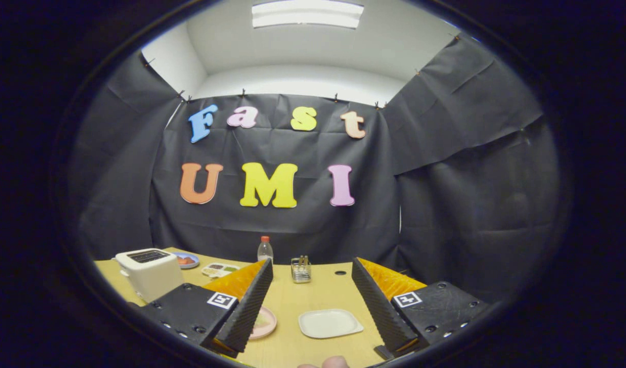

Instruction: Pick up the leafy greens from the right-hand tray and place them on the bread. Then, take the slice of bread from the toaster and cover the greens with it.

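Note:
My gripper (312,265) is open and held above the wooden table (292,301), with nothing between its fingers. A white toaster (150,272) stands to the left, beyond the left finger; its top slots look dark and I cannot make out a bread slice in them. A pink plate (267,323) lies partly hidden behind the left finger, with something pale greenish on it. A white square tray (331,323) lies on the table between the fingers and looks bare. A small compartment tray (220,269) with brown and green bits sits farther back, right of the toaster.
A blue plate (186,260) with something reddish sits behind the toaster. A clear bottle with a red cap (265,250) and a small metal rack (301,270) stand at the table's far side. A person's fingertip (335,362) shows below the fingers. Black cloth walls close in the booth.

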### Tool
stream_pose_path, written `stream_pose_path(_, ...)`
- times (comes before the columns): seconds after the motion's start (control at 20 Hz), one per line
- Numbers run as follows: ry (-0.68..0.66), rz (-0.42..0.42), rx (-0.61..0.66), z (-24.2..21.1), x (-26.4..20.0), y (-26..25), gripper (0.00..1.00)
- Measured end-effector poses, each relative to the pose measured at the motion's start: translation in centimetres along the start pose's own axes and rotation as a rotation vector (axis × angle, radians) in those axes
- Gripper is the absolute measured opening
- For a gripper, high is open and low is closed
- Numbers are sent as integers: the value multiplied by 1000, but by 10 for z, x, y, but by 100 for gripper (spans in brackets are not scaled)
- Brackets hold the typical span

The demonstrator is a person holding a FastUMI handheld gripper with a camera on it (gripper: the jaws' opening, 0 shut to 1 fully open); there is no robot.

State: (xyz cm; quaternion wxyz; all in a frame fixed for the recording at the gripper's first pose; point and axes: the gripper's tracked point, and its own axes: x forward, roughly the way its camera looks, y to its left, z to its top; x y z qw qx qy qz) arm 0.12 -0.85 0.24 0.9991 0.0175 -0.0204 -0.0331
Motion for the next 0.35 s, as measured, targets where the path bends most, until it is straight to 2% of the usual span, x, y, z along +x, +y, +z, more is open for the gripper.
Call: stream_pose_path(0.35, -2, 8, 15, -2, -2, 5, 95)
